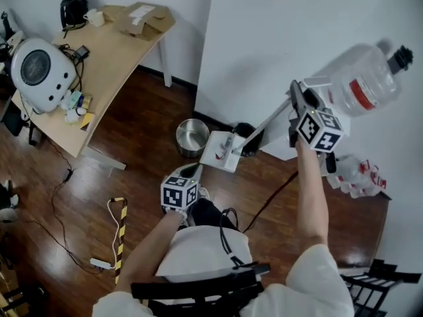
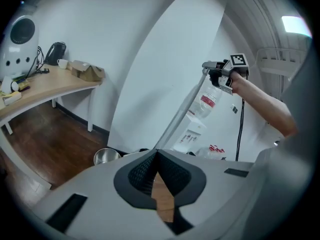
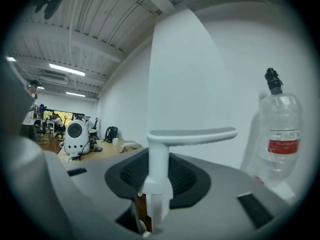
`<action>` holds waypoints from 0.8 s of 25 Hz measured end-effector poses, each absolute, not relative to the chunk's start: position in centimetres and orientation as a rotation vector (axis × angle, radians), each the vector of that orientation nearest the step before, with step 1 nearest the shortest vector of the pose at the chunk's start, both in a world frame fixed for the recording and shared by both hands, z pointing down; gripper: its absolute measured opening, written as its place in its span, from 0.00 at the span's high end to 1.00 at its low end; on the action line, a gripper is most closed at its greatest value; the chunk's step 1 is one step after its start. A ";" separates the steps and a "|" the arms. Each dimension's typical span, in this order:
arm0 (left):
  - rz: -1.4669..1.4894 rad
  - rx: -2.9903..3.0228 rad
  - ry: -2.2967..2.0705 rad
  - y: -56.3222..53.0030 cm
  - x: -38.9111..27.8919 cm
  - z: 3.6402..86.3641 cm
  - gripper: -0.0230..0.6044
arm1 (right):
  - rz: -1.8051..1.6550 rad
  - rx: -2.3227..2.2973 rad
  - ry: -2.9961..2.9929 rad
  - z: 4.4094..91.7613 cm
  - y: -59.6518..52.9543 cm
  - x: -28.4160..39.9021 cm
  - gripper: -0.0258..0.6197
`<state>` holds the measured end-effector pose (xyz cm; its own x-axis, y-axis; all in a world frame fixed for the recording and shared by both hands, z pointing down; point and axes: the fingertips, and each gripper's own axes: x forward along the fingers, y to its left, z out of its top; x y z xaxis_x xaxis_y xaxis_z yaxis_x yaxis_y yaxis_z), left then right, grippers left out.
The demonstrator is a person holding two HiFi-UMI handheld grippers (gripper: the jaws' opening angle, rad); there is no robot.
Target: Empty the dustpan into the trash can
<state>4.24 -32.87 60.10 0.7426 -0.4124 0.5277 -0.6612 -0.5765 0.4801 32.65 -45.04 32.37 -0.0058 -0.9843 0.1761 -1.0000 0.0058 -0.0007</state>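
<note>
Beside red-label bottle (image 3: pixel 280 134), right gripper (image 3: pixel 157 165) clamps dustpan handle (image 3: pixel 160 149); print unreadable.

Shiny metal trash can (image 1: pixel 192 137); smooth white plastic dustpan (image 1: pixel 221 152); glossy wood floor (image 1: pixel 142 107)

white long-handled dustpan (image 1: pixel 222 150) is tilted just beside the round steel trash can (image 1: pixel 191 137).

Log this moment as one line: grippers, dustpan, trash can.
right gripper: shut on dustpan handle | left gripper: shut, empty | dustpan: beside trash can, to its right in head view | dustpan contents: not visible
</note>
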 end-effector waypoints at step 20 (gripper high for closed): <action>0.449 2.108 -1.060 -39.2 -2.1 61.0 0.98 | -0.117 1.664 -2.349 39.3 -55.8 21.4 0.77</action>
